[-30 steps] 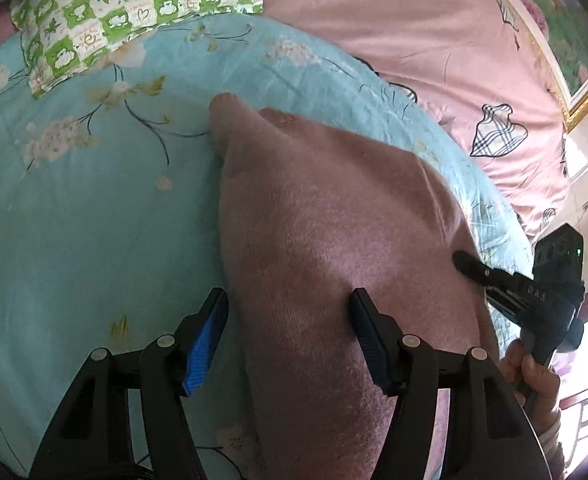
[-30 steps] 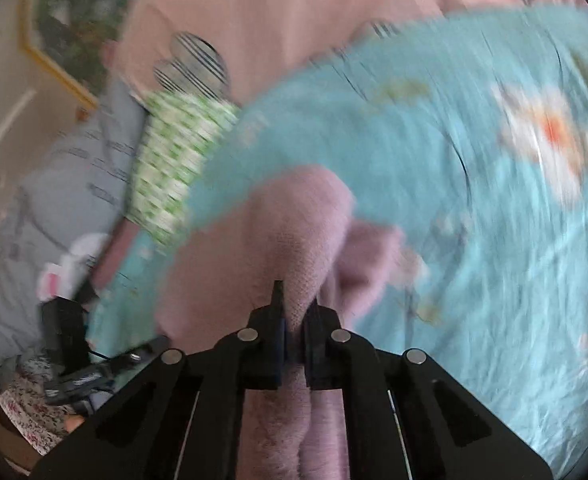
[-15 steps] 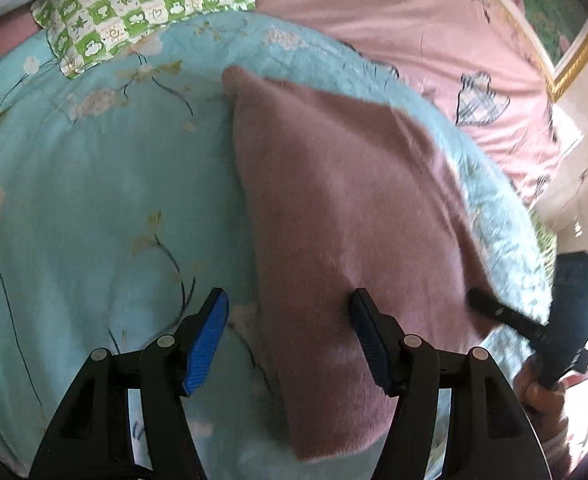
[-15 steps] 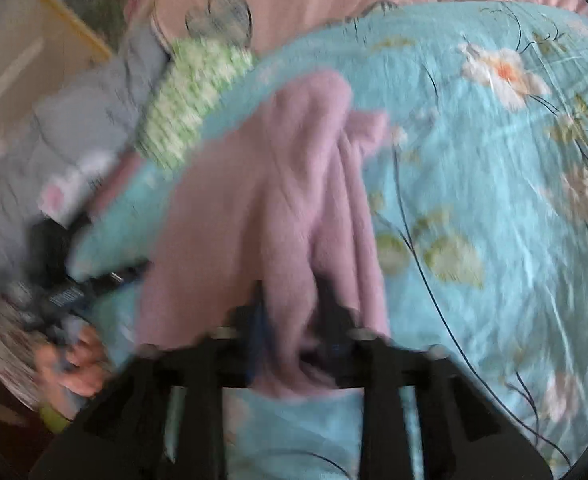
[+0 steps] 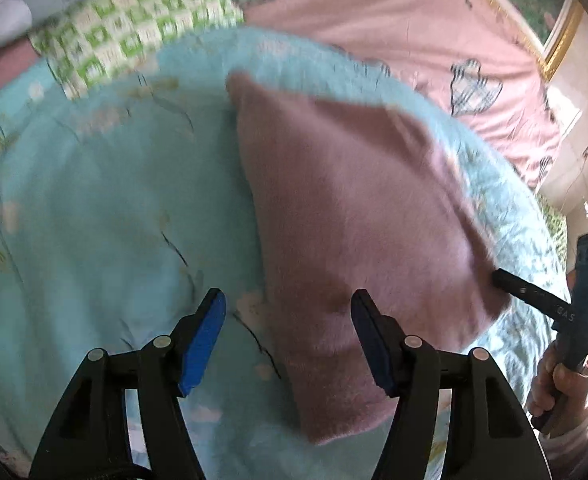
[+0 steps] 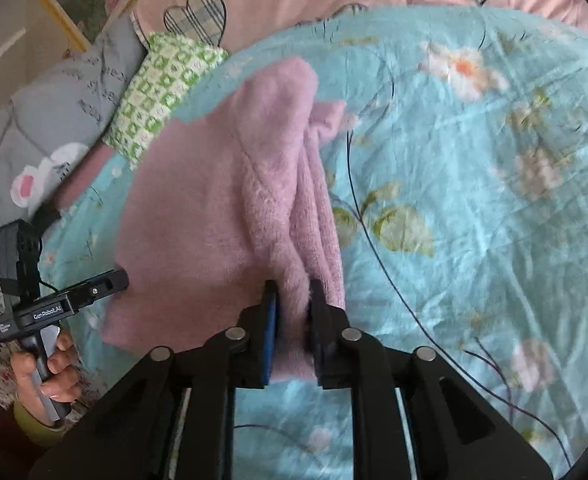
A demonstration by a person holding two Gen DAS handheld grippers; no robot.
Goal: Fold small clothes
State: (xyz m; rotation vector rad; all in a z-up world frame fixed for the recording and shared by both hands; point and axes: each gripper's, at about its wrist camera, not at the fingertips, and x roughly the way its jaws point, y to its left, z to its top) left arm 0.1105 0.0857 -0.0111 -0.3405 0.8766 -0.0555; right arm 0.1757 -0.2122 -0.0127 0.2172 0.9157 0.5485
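My right gripper [image 6: 292,330] is easing its jaws apart, fuzzy mauve-pink knit garment [image 6: 230,208] still bunched between them.
My left gripper [image 5: 288,336] gapes empty; soft, light, floppy cloth fills frame centre on the turquoise floral quilt [image 6: 473,184] — I'd pinch its edges.

Soft daylight, slight motion blur; fisheye-warped, dark-vignetted corners
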